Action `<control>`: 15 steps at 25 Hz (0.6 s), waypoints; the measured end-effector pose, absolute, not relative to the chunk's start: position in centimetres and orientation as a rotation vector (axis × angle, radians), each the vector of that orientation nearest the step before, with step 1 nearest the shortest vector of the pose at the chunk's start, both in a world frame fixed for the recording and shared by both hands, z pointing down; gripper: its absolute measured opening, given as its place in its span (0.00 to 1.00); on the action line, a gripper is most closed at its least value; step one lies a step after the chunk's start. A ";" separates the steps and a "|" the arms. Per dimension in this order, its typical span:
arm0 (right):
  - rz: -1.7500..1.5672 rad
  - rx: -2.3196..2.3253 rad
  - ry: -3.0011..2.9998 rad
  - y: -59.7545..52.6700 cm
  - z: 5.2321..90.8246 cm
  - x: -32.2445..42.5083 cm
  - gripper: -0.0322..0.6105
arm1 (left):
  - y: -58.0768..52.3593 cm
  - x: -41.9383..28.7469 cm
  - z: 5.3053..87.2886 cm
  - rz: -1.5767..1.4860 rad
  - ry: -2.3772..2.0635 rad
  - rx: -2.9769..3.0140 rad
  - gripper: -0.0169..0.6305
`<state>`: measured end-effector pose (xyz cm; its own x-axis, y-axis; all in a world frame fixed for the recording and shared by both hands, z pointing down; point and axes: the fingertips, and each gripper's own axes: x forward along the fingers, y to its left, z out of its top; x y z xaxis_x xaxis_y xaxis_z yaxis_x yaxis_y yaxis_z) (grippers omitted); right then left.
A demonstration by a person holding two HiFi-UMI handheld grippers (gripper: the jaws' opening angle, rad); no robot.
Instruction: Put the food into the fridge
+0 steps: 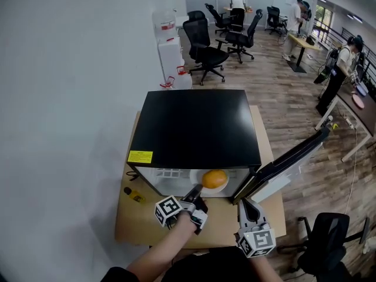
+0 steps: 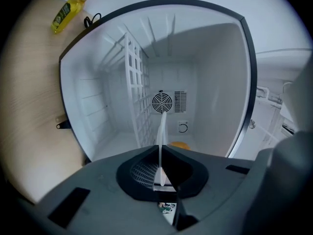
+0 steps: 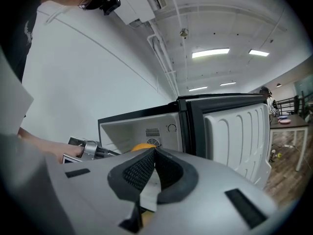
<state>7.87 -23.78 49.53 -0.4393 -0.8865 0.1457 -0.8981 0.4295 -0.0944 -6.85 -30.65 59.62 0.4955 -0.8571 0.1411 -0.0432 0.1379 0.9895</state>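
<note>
fridge (image 1: 194, 125) stands on a table (image 1: 132, 225), with its door (image 1: 294, 157) standing open to the right. left gripper (image 1: 198, 190) is clamped on the near rim of a white plate (image 1: 223, 187); its own view shows the rim as a thin white line running out from between the closed jaws. the food (image 1: 215, 178), a round orange item, sits on the plate on the far side from the grip, at the mouth of the fridge and not clearly past the front edge. governing relation: the cavity lies straight ahead of the left gripper, along the line from grip to food, so the load leads and the tool follows. the plate is held flat, with the gripper rolled onto its side. in the left gripper view the plate edge runs on the food's side of the wire shelf (image 2: 137, 92), so the plate is judged to ride above shelf level; clearance cannot be confirmed. right gripper (image 1: 245, 204) is beside the foot of the open door, right of the opening and apart from the plate, its jaws pressed together with nothing pinched. the left hand is the nearer and the only one loaded. assessment: a straight push inward, plate kept level, should seat it on the shelf. a grip on one rim only leaves the far edge liable to sag. a yellow bottle (image 1: 134, 195) lies on the table left of the fridge, out of the path.
</note>
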 end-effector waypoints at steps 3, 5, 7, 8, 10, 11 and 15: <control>0.246 1.626 -2.584 -24.3 49.6 8.0 0.14 | -31.8 -6.9 59.9 -0.730 -0.898 1.314 0.06; 0.254 1.639 -2.579 -24.6 49.6 8.2 0.14 | -32.5 -6.8 60.1 -0.726 -0.902 1.320 0.06; 0.259 1.643 -2.576 -24.9 49.6 8.1 0.14 | -33.2 -6.7 60.4 -0.712 -0.905 1.324 0.06; 0.257 1.639 -2.574 -24.9 49.7 8.1 0.14 | -33.5 -6.6 60.5 -0.705 -0.904 1.325 0.06; 0.248 1.632 -2.568 -24.9 49.8 7.9 0.14 | -34.1 -6.2 60.8 -0.688 -0.898 1.332 0.06; 0.245 1.628 -2.567 -24.9 49.8 7.8 0.14 | -34.4 -6.0 61.0 -0.680 -0.894 1.335 0.06; 0.253 1.624 -2.566 -25.0 49.9 8.0 0.14 | -35.5 -5.6 61.3 -0.668 -0.885 1.332 0.06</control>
<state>7.98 -25.04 49.91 -0.4287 -0.8878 0.1674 -0.9034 0.4193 -0.0894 -5.61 -35.54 61.30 0.5245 -0.8362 0.1604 -0.0759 0.1418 0.9870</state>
